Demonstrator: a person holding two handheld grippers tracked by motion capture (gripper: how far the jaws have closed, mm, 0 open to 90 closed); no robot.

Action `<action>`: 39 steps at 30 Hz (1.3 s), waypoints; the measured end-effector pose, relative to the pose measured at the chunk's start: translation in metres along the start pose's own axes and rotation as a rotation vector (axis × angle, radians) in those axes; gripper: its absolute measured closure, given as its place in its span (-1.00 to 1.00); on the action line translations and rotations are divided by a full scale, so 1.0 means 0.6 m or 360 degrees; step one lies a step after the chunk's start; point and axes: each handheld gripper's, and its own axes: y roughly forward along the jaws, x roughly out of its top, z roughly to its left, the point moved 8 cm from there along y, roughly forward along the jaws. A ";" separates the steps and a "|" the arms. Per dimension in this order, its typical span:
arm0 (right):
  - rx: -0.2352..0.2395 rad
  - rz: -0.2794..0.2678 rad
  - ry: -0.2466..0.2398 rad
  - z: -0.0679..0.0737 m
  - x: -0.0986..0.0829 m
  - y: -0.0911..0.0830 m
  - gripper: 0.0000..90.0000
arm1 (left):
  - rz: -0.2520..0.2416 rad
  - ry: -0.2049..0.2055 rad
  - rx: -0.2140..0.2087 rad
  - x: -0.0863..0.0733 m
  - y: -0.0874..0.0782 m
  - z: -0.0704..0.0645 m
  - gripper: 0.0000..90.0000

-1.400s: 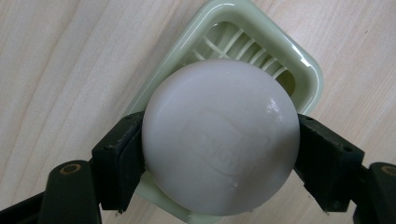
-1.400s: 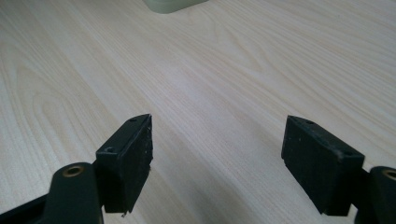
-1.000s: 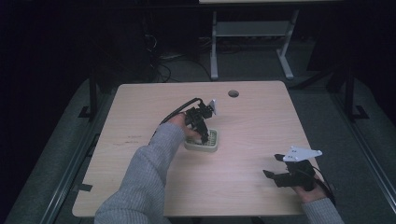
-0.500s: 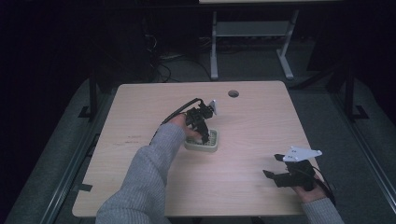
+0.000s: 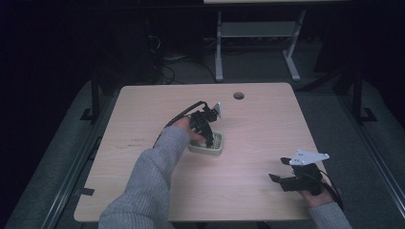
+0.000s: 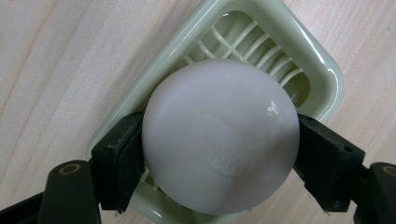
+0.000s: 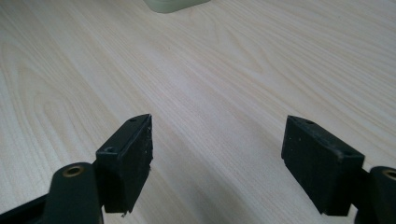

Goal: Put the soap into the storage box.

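Note:
A white oval bar of soap (image 6: 220, 140) with an embossed mark sits between the two black jaws of my left gripper (image 6: 219, 149), which is shut on it. Directly under the soap lies a pale green soap dish (image 6: 308, 70) with a slatted bottom. From above, the left gripper (image 5: 206, 131) points down over the soap dish (image 5: 210, 149) in the middle of the wooden table (image 5: 143, 109). My right gripper (image 5: 282, 174) rests low near the table's front right corner, open, with bare wood between its jaws (image 7: 217, 163).
A round cable hole (image 5: 238, 95) is cut near the table's far edge. A corner of the green dish (image 7: 173, 4) shows at the top of the right gripper view. Beyond the table stands a white desk frame (image 5: 258, 38) on a dark floor.

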 end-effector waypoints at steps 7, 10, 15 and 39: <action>0.0001 0.0002 0.0003 0.001 0.000 0.000 -0.46 | 0.0018 0.0004 -0.0024 -0.003 -0.001 -0.001 -0.49; 0.0003 0.0005 0.0004 0.001 0.000 0.001 -0.46 | 0.0002 0.0005 -0.0024 -0.003 -0.001 -0.002 -0.49; 0.0009 0.0006 0.0004 0.002 0.000 0.001 -0.46 | -0.0030 0.0007 -0.0026 -0.002 -0.009 -0.003 -0.51; 0.0010 0.0024 0.0002 0.003 -0.001 0.002 -0.46 | -0.0114 0.0008 0.0012 -0.008 -0.042 -0.009 -0.54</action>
